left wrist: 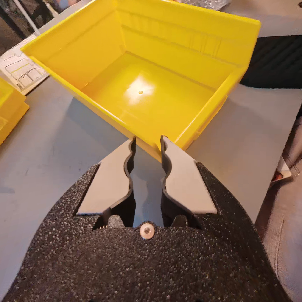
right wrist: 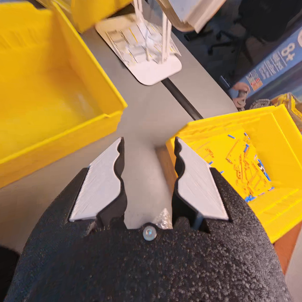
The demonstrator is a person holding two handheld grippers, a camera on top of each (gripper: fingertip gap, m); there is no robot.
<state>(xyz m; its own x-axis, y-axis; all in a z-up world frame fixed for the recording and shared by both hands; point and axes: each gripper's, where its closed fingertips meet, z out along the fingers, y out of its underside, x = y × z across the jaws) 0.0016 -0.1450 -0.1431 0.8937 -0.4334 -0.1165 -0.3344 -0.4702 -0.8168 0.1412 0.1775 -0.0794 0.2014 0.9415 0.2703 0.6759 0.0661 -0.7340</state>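
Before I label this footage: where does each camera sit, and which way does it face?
Left wrist view: on the left tongs, looking down along its open fingers at an empty yellow bin on the grey table.
Right wrist view: on the right tongs, fingers open over the table between an empty bin and a parts-filled bin.
Shared: table, yellow bins.

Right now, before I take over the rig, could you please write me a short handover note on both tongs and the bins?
Left tongs: open, empty, tips at the near corner of the empty yellow bin; contact unclear.
Right tongs: open, empty, over bare grey table, between a large empty yellow bin and a yellow bin of small yellow and blue parts.
Nothing is gripped. Beyond lie a white stand base and a printed sheet.
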